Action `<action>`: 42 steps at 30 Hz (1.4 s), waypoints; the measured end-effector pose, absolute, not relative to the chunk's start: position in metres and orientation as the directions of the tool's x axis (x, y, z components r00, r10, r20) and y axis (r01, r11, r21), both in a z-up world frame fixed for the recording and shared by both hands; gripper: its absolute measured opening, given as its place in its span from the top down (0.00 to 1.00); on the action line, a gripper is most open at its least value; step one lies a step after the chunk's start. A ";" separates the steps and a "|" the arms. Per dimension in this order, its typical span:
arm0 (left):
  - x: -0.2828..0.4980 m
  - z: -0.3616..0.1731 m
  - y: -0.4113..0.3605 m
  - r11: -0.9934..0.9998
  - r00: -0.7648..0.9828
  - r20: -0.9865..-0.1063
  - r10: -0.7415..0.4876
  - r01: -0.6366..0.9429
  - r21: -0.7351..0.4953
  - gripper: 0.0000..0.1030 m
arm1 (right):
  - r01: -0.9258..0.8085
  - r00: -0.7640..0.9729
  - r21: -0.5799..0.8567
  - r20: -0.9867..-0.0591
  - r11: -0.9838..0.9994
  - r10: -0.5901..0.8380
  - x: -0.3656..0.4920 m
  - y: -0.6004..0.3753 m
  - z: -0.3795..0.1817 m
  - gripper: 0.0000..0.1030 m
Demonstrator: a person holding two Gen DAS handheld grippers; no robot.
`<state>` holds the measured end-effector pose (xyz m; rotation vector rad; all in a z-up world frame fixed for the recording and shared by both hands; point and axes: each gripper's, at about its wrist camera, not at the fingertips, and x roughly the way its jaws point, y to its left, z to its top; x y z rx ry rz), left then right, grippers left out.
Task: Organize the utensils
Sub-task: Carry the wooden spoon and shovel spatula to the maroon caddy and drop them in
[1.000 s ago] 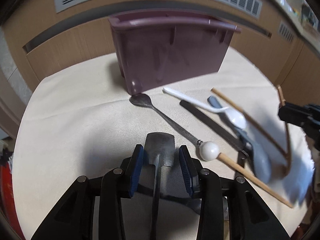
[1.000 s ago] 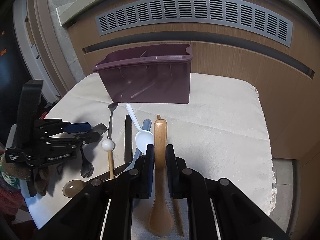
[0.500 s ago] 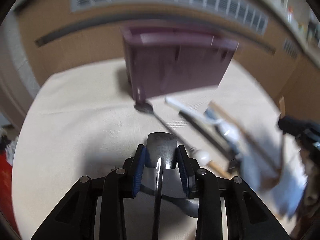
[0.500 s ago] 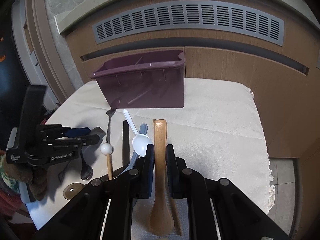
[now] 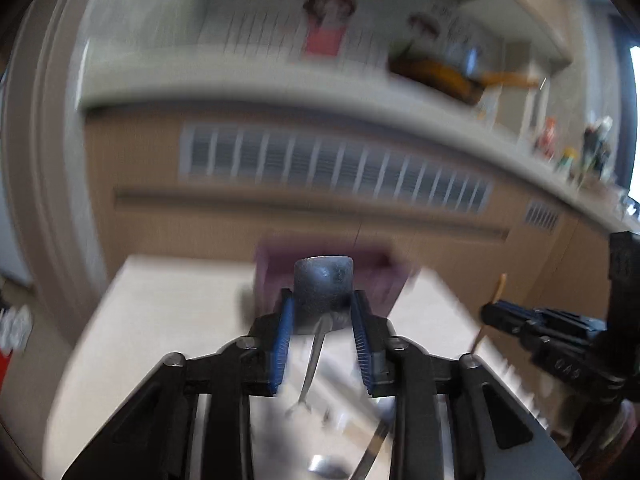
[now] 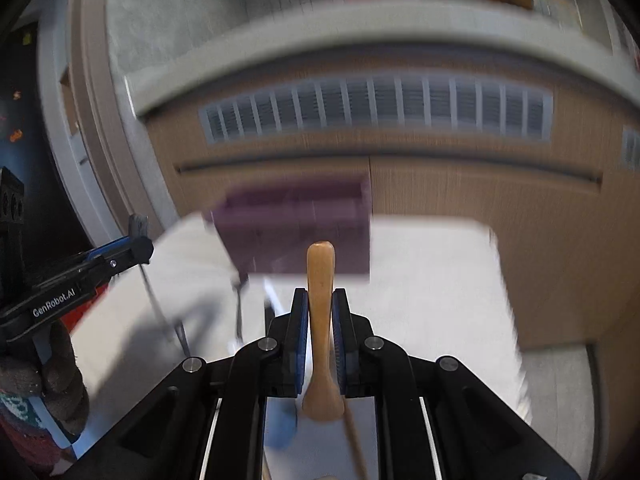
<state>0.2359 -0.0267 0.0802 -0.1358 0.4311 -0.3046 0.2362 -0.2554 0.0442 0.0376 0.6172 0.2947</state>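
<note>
Left wrist view: the left gripper [image 5: 323,332] has a metal utensil [image 5: 323,290] between its blue pads; its flat handle end sticks out ahead of the fingertips and the thin shaft hangs back and down beneath the gripper. The jaws are closing, and the pads sit against the handle's sides. Straight ahead and below, toward the far edge of the tabletop [image 5: 160,320], stands the purple bin [image 5: 384,276], blurred and partly hidden by the handle. The utensil's long axis runs along the gripper's pointing line, so the bin lies dead ahead of it. The right gripper [image 5: 492,314] shows at the right edge.

Right wrist view: the right gripper [image 6: 320,300] is clamped narrow on a wooden spoon [image 6: 320,280], handle forward, bowl hanging back under the fingers. The spoon's long axis also points at the purple bin [image 6: 296,232], which sits ahead and slightly left, near the tabletop's [image 6: 432,280] far edge. The left gripper [image 6: 140,246] hangs over the tabletop's left side, its utensil drooping below it. A few blurred utensils lie on the cloth in front of the bin. Both grippers appear about equally far from the bin; I judge each must tip its load upright to drop it in.
</note>
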 end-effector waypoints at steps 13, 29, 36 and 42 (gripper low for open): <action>0.328 0.133 -0.013 0.926 0.878 -0.312 -0.363 0.301 -0.229 0.88 | -0.295 0.881 0.024 -0.381 0.955 0.281 0.341 -0.254 0.155 0.89; 0.298 0.009 -0.022 0.950 0.817 -0.497 -0.293 0.192 -0.245 0.43 | -0.289 0.830 0.023 -0.492 0.957 0.262 0.312 -0.261 0.096 0.89; 0.314 -0.006 -0.017 0.935 0.772 -0.547 -0.324 0.174 -0.308 0.43 | -0.295 0.828 0.013 -0.497 0.956 0.262 0.297 -0.263 0.093 0.89; 0.308 0.002 -0.026 0.946 0.815 -0.498 -0.296 0.178 -0.271 0.43 | -0.277 0.821 0.029 -0.512 0.960 0.252 0.300 -0.268 0.085 0.89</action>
